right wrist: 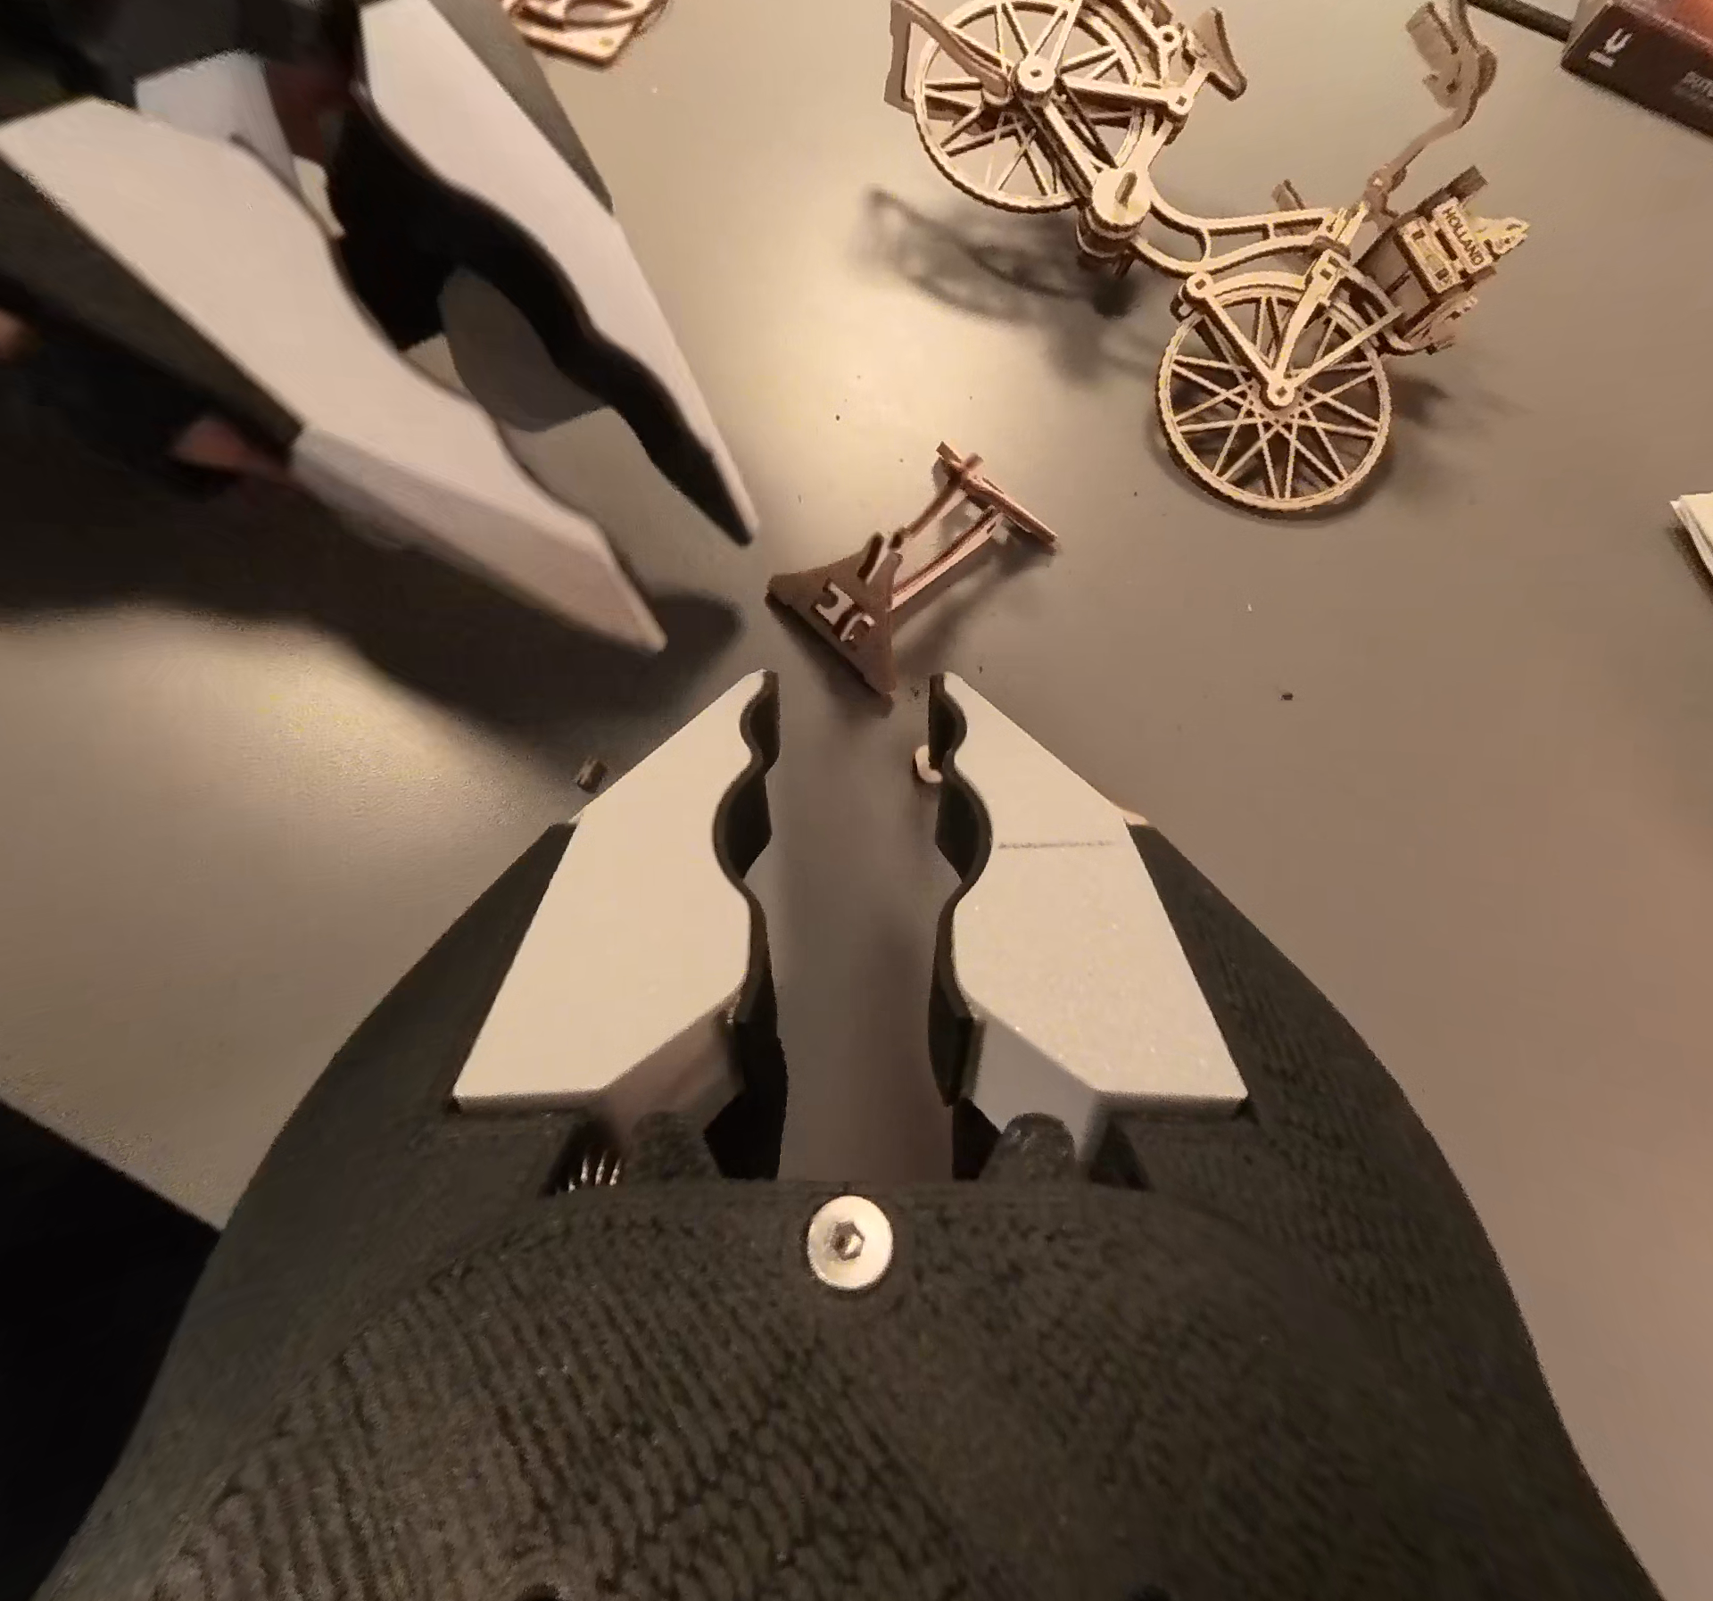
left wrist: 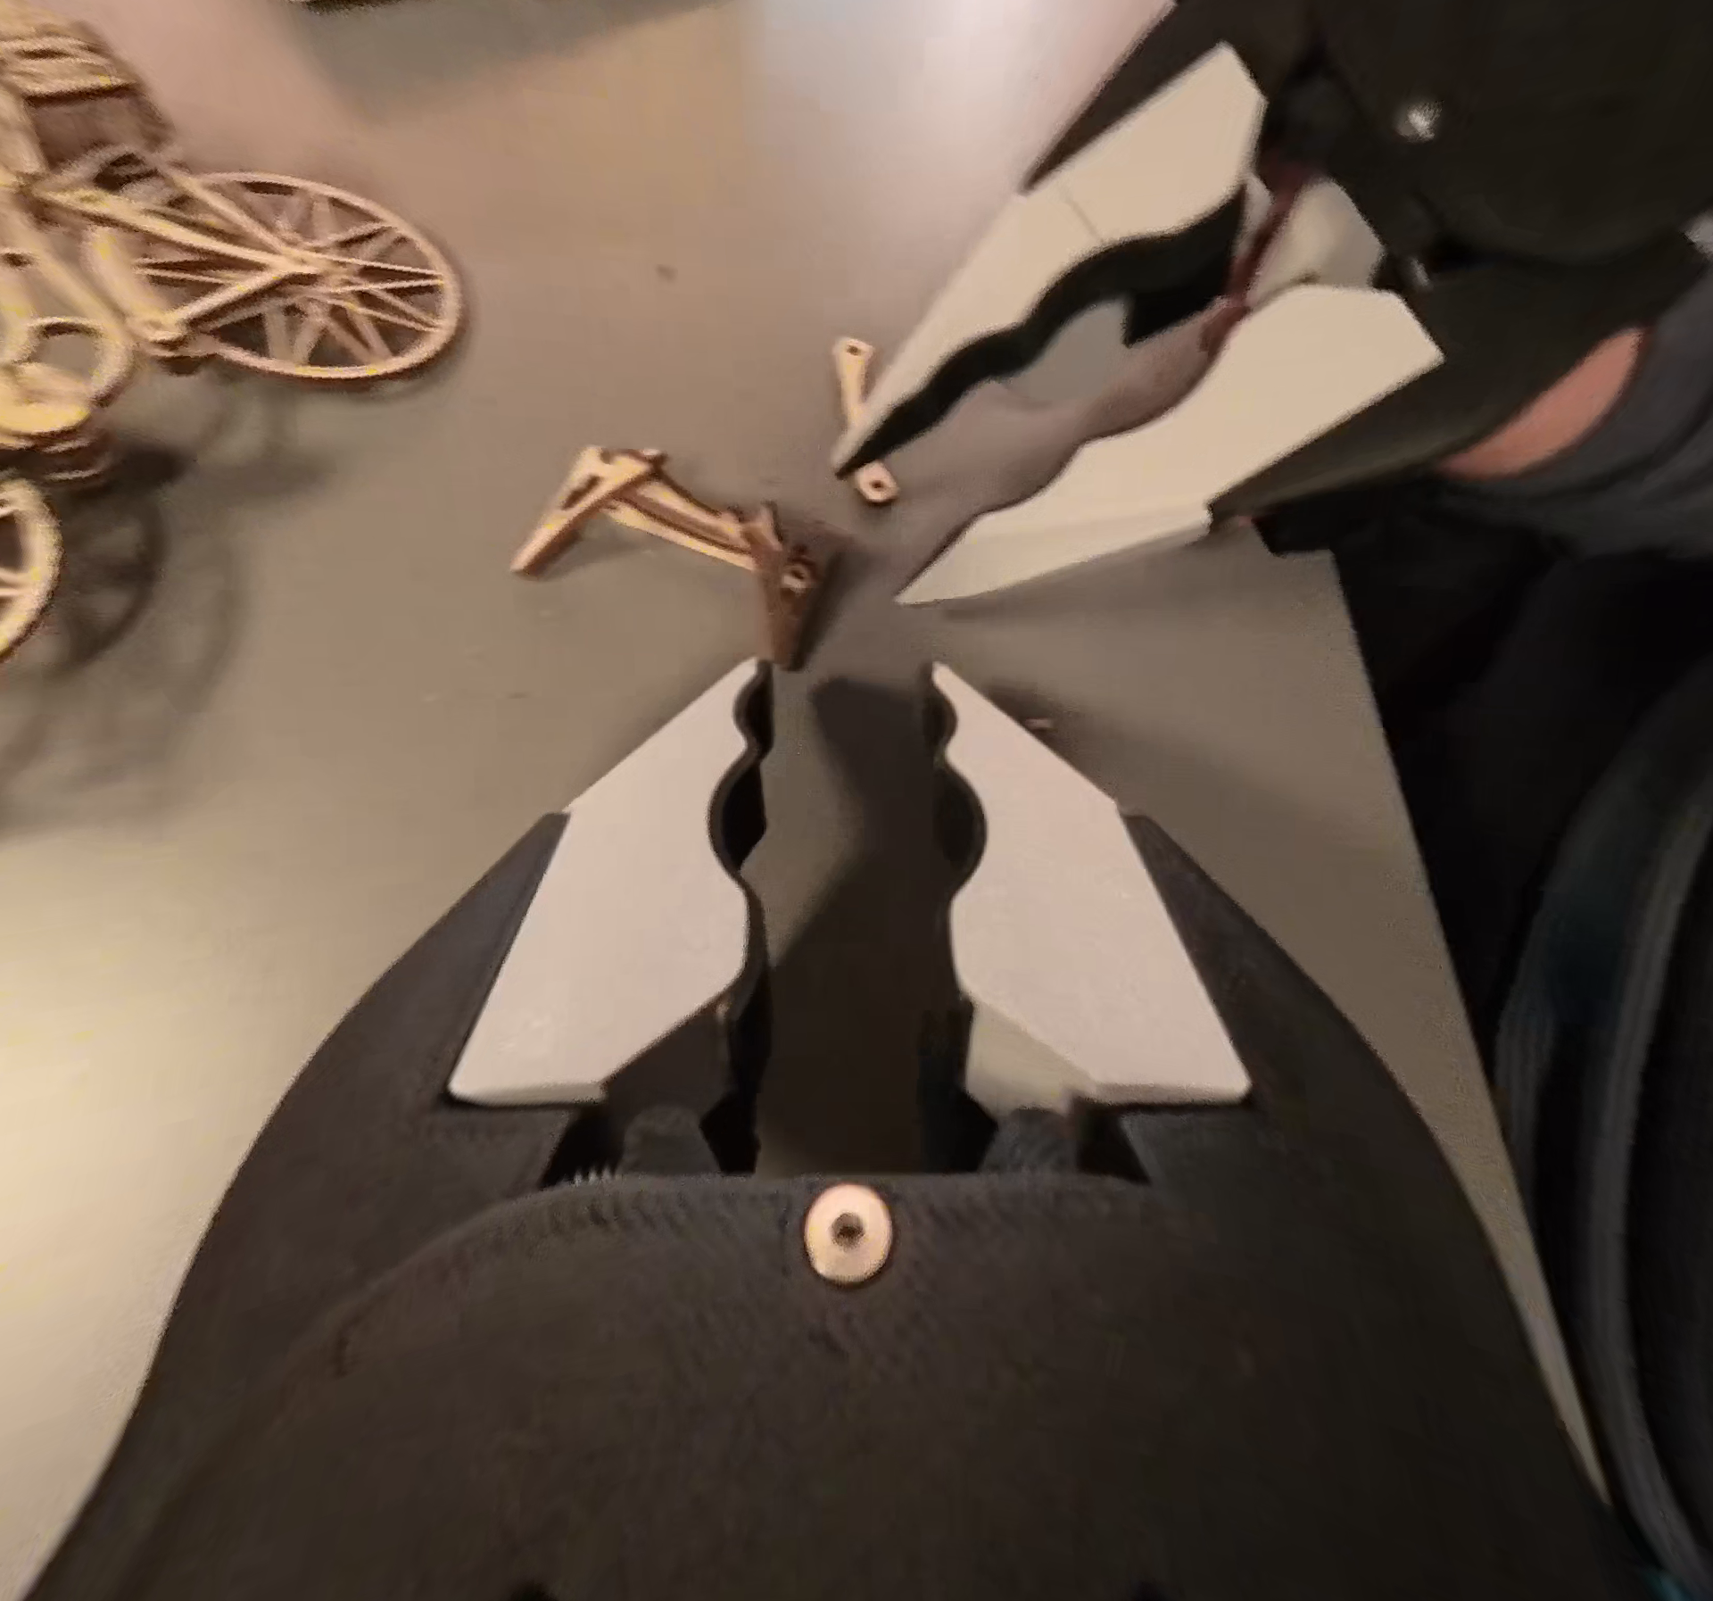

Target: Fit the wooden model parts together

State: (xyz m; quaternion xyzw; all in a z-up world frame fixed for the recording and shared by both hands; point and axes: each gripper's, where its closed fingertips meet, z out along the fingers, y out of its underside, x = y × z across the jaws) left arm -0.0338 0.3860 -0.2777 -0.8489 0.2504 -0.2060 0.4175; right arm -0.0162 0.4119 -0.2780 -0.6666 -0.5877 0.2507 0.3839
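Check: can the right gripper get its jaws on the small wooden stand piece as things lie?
Probably yes. The right gripper is open, and the stand piece lies on the table just beyond its tips with nothing between. The left gripper hovers close beside, also open.

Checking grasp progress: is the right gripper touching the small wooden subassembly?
Apart. Right wrist view shows bare table between the open right gripper and the subassembly.

Small wooden subassembly (right wrist: 913, 578) beside bicycle model (right wrist: 1205, 240)

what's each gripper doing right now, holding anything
Left gripper: open, holding nothing, tips just short of the small wooden part on the table.
Right gripper: open, holding nothing, close to the same part.
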